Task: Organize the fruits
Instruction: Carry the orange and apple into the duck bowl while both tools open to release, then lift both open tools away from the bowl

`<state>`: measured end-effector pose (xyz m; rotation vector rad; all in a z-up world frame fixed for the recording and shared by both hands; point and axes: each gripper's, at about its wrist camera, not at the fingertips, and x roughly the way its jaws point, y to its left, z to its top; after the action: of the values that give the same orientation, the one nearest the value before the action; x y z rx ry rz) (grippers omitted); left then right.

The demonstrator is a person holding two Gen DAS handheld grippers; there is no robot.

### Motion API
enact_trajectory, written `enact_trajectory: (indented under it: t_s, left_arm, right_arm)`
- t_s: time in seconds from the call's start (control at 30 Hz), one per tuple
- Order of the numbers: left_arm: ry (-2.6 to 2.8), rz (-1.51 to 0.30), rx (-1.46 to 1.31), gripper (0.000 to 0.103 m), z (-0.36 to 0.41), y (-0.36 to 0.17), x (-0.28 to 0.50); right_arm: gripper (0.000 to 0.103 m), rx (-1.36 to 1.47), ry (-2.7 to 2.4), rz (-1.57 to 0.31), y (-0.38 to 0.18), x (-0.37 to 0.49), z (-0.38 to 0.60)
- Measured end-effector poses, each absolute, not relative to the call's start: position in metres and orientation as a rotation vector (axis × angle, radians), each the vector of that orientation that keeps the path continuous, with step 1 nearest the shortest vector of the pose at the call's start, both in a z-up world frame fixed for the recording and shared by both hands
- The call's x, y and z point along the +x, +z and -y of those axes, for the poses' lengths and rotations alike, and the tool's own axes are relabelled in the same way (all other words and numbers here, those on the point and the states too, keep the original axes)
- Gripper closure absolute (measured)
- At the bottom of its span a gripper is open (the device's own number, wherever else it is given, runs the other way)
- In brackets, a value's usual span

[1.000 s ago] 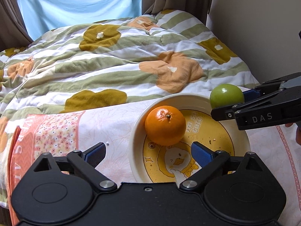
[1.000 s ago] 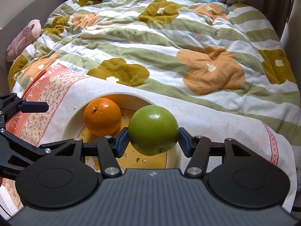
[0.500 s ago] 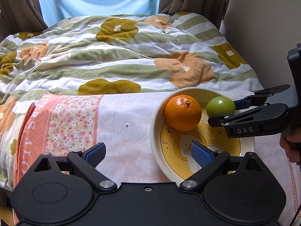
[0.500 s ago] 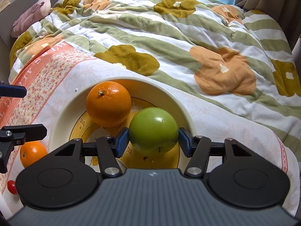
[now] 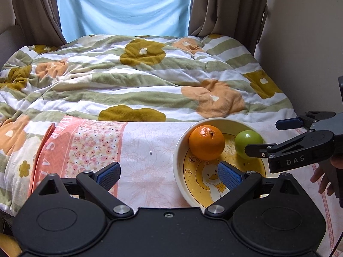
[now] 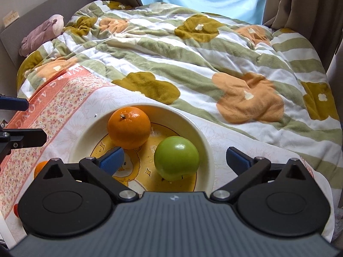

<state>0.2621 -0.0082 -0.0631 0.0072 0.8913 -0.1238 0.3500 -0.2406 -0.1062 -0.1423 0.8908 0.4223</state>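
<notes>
Two fruits sit in the duck bowl near the bed's front edge: an orange and a green apple. The right tongs are opening, letting go of the apple. The left tongs hang open, holding nothing. Another small orange waits outside.

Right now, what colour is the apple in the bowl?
Green; the apple shows best in the right wrist view.

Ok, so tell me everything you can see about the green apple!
The green apple is round, smooth and shiny, with light glinting off its top. It sits in the bowl on the yellow duck picture, near the rim, beside the orange; whether the two touch is unclear. The right hand-held gripper has its blue pads on either side of the apple, jaws opening, not pressing it. Its underside shows a small dark spot. No stem is visible.
</notes>
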Motion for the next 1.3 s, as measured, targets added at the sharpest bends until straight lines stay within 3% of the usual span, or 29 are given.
enact_trajectory:
  t_s: [0.47, 0.87, 1.3]
  left_arm:
    - [-0.059, -0.781, 0.093, 0.004, 0.001, -0.02, 0.224]
    - [-0.182, -0.747, 0.083, 0.004, -0.026, 0.004, 0.173]
    - [-0.35, -0.731, 0.156, 0.004, -0.05, -0.007, 0.126]
  right_arm:
    - [0.0, -0.183, 0.403, -0.821, -0.059, 0.306, 0.248]
    - [0.0, -0.047, 0.244, -0.782, -0.014, 0.203, 0.255]
    - [0.0, 0.067, 0.058, -0.821, -0.033, 0.091, 0.218]
